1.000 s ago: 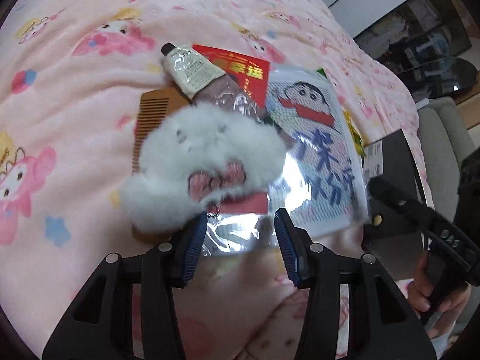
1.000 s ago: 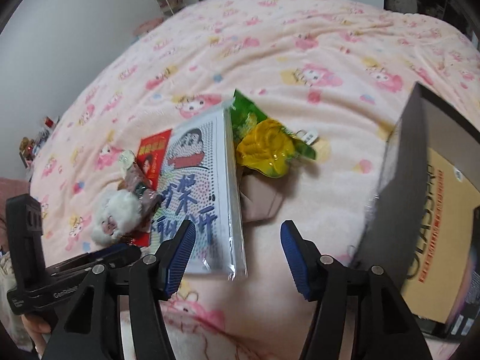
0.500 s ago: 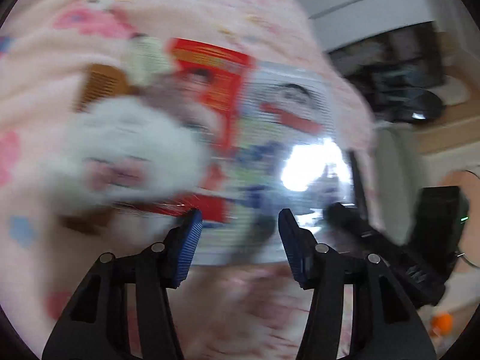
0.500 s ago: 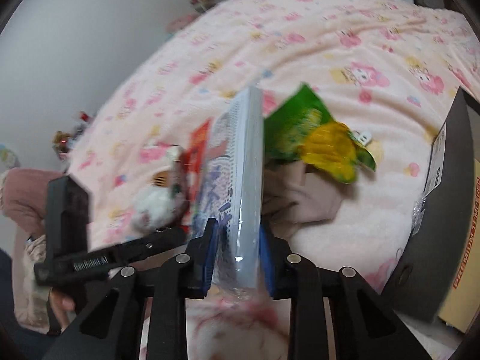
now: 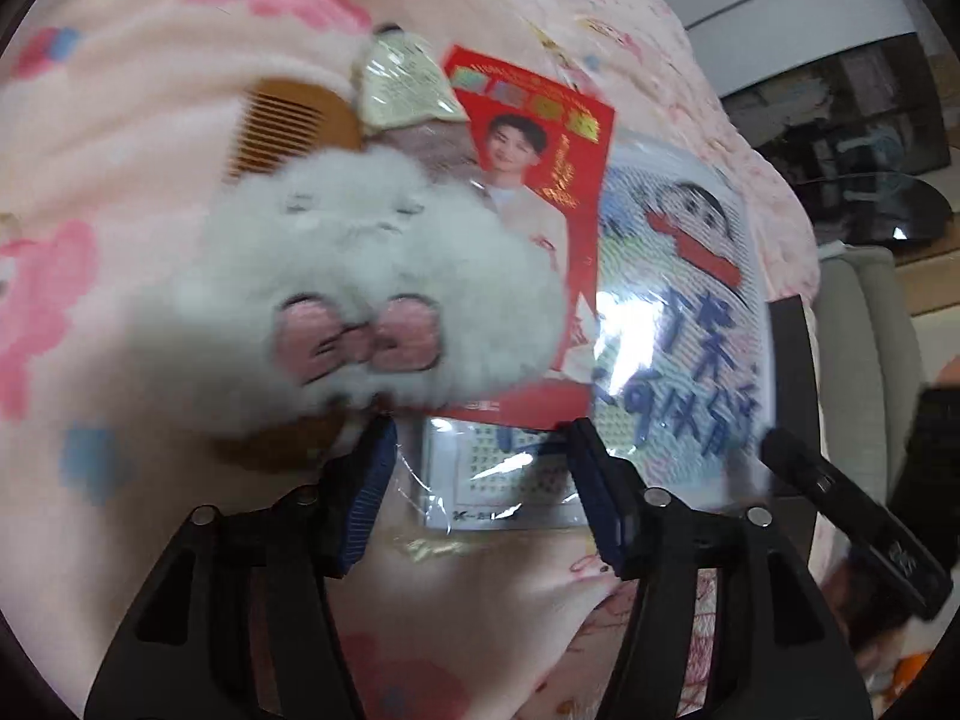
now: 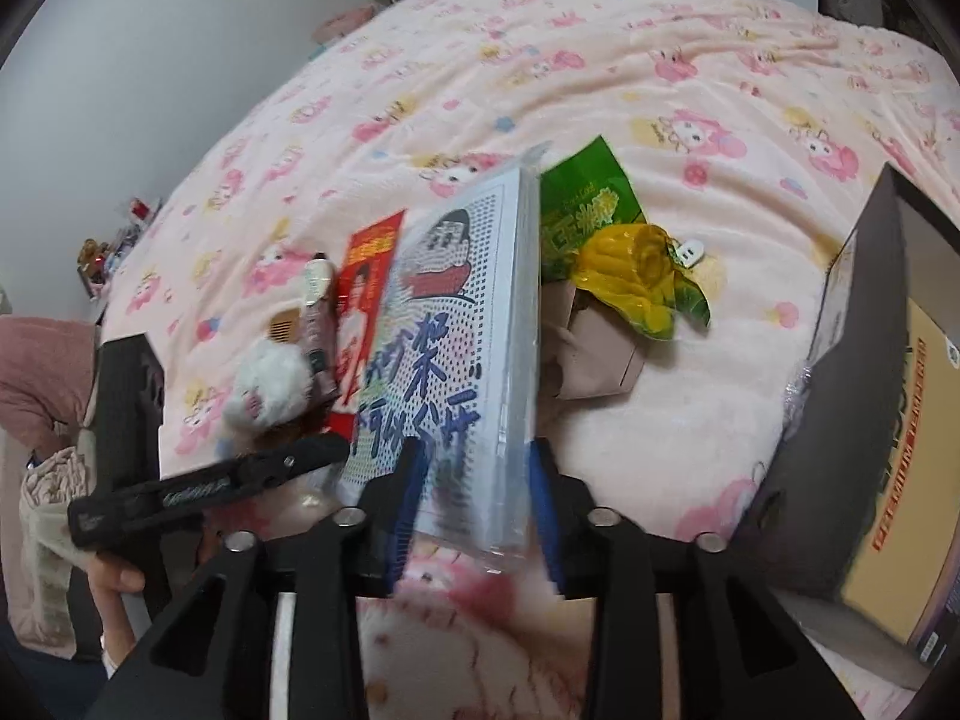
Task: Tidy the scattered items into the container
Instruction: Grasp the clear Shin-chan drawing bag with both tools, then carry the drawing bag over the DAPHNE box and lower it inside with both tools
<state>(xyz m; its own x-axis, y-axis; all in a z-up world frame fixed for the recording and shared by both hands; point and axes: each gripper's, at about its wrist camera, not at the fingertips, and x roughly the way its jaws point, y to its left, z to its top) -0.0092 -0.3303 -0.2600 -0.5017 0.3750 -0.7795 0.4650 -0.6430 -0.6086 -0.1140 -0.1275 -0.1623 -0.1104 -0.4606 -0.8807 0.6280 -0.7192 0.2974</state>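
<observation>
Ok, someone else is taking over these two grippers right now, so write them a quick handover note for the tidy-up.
Left gripper: open and empty, jaws just been opening, over the near edge of the pile by the plush toy.
Right gripper: jaws just been opening, around the tilted cartoon pack; whether the pads press on it is unclear.
Box: right of the pile; none of the items visible inside.
Left to box: cartoon pack, plush toy, comb, tube, red card, green bag.

We see a wide bed under a pink cartoon-print blanket (image 6: 600, 90), running back to a plain pale wall (image 6: 150, 60). Beyond the bed's edge stand a white cabinet (image 5: 780, 6) and dark cluttered shelves (image 5: 852, 114).
</observation>
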